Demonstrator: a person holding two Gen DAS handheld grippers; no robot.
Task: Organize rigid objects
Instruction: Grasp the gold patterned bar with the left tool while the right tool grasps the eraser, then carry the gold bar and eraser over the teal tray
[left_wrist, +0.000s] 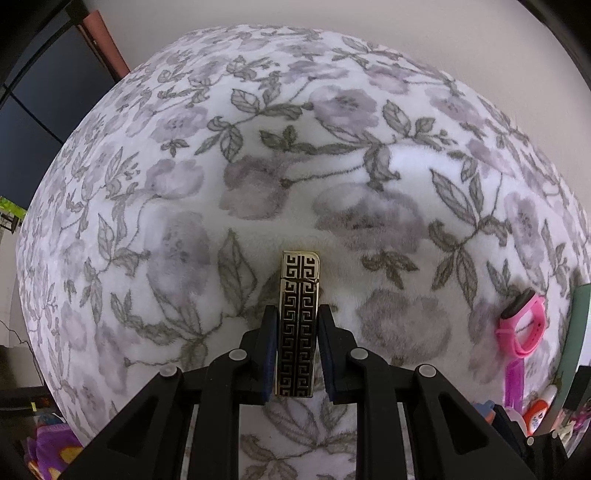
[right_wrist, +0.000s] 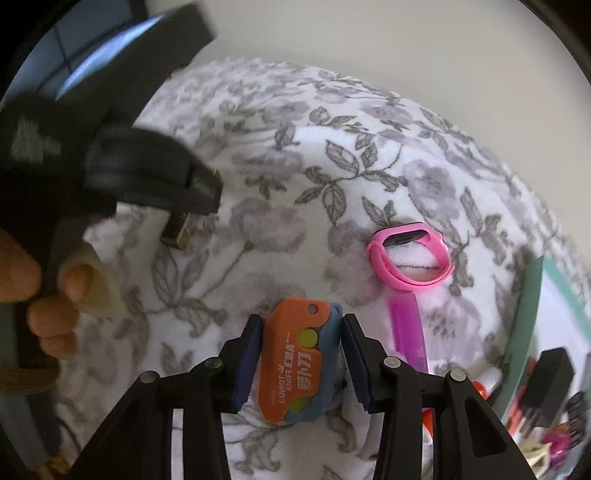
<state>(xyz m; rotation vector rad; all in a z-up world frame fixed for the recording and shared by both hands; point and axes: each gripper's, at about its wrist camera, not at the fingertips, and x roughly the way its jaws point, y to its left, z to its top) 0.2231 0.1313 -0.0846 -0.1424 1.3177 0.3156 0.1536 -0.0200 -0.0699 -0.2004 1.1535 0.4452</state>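
The left hand-held gripper (left_wrist: 297, 350) clamps a gold-and-black lighter (left_wrist: 298, 325) above the floral blanket (left_wrist: 184, 184). The right hand-held gripper (right_wrist: 301, 354) straddles an orange carrot knife toy (right_wrist: 295, 362); whether its pads press cannot be told. A pink watch band (right_wrist: 410, 258) lies nearby.

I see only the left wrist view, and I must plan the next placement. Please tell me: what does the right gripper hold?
Observer: The right gripper is shut on an orange-and-blue plastic toy folding knife. Its pads appear to touch both sides of the knife.
Operator: Is anything printed on this knife?
Observer: Yes, the orange side reads "CARROT KNIFE" in white letters, with larger white characters beside them.
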